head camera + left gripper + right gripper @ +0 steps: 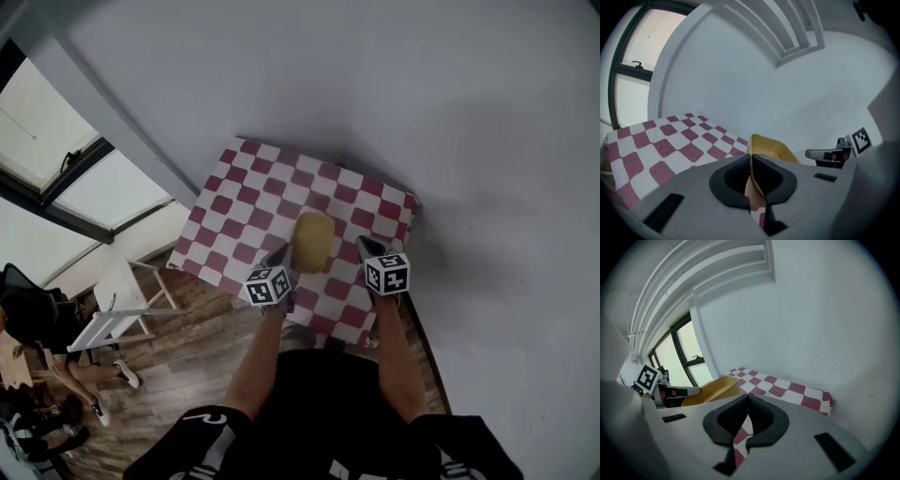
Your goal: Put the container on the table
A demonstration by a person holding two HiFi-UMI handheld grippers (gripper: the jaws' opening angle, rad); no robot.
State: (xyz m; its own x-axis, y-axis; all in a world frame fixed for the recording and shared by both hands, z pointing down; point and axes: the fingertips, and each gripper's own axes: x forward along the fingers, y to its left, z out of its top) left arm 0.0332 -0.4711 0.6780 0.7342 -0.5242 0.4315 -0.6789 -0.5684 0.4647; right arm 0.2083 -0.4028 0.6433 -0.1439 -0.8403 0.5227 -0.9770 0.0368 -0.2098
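A small counter stands pushed into the corner of a plain pale wall, covered edge to edge by a red-and-white checked cloth. The yellow container is over the near part of that cloth, between the two tools; whether its base touches the cloth cannot be told.

The left tool is clamped on the container's thin rim – the yellow wall runs straight up between its dark pads. The right tool has its pads pressed together with nothing between them, and it sits just beside the container's right side, apart from it.

Left of the counter the floor is brown wood planking. A white stool stands there, and beyond it large windows with dark frames let in bright light. At the far left edge a seated person's legs and shoes show.
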